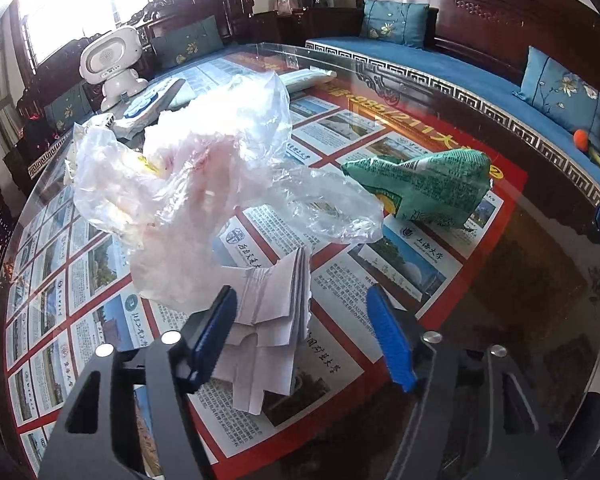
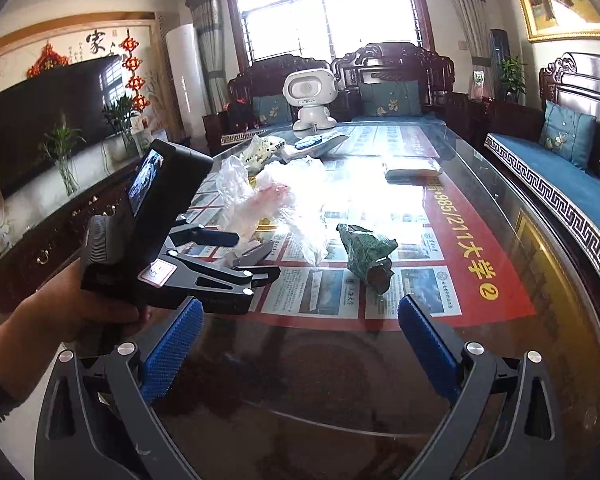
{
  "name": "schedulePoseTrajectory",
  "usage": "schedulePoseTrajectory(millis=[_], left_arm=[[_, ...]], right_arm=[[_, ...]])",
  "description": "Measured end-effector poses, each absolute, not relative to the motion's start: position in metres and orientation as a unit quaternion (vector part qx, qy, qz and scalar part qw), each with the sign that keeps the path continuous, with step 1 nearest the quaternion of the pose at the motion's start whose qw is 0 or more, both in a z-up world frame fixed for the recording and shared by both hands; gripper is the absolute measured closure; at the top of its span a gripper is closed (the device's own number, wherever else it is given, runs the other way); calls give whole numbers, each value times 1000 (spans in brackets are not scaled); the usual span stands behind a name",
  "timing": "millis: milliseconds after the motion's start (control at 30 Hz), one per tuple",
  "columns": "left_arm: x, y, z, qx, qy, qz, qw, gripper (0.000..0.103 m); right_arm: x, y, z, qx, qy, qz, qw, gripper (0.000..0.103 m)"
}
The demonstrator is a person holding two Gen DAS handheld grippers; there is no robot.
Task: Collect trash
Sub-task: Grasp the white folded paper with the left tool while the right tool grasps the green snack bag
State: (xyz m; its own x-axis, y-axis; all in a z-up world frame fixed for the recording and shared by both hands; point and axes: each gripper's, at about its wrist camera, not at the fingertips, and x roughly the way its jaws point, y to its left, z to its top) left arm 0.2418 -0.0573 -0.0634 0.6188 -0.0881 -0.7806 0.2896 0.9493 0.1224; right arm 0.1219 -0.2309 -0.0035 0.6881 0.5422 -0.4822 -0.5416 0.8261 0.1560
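A folded white paper point(image 1: 268, 312) lies on the glass table point(image 1: 500, 280), between the jaws of my left gripper point(image 1: 300, 294). The left pad is at the paper's edge and the right pad stands apart from it, so the gripper is open. Just beyond the paper sits a crumpled clear plastic bag point(image 1: 188, 168), with a green snack wrapper point(image 1: 428, 184) to its right. In the right wrist view, my right gripper point(image 2: 300, 304) hangs open and empty over the near table edge, short of the green wrapper point(image 2: 366, 256). A hand holds the left gripper point(image 2: 256, 255) by the plastic bag point(image 2: 284, 200).
A white toy robot point(image 2: 310, 96), a remote and small items stand at the table's far end, with a white packet point(image 2: 412, 168) nearby. Dark carved sofas with blue cushions point(image 2: 568, 136) line the right and far sides. A television point(image 2: 48, 120) is on the left wall.
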Motion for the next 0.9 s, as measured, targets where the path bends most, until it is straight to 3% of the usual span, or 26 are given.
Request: schedulePoseTrajectory(millis=[100, 267, 867, 900], left_arm=[[245, -51, -69, 105, 431, -114, 889, 68], [238, -40, -62, 80, 421, -130, 894, 84], [202, -19, -35, 12, 393, -181, 901, 91], [201, -19, -34, 12, 392, -181, 902, 91]], right_arm=[[132, -226, -5, -6, 266, 300, 916, 8], [157, -221, -14, -4, 291, 303, 908, 16], [254, -214, -38, -43, 367, 234, 899, 17], [258, -212, -41, -44, 372, 239, 896, 21]])
